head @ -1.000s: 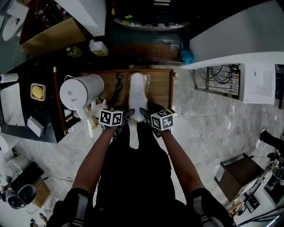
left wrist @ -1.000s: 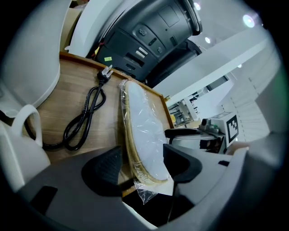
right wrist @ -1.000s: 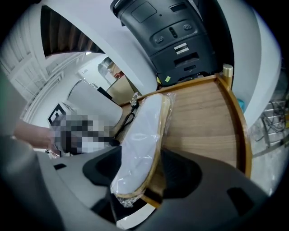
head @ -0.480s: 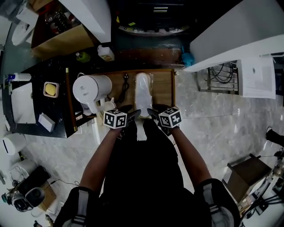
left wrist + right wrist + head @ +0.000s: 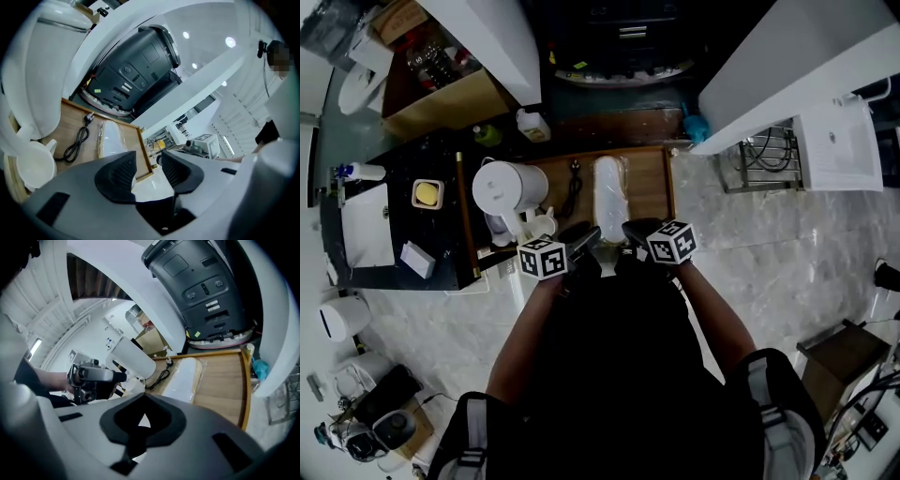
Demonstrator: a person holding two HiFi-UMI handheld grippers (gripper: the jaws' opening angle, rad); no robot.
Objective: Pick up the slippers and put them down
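Hiding one end of the slippers (image 5: 112, 138), the left tool (image 5: 149, 169) is closing empty; the right tool (image 5: 143, 420) is shut, empty.

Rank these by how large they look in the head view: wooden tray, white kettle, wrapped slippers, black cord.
1. tray
2. kettle
3. slippers
4. cord
The kettle stands taller, so nearer the camera; its place above the slippers is unsure.
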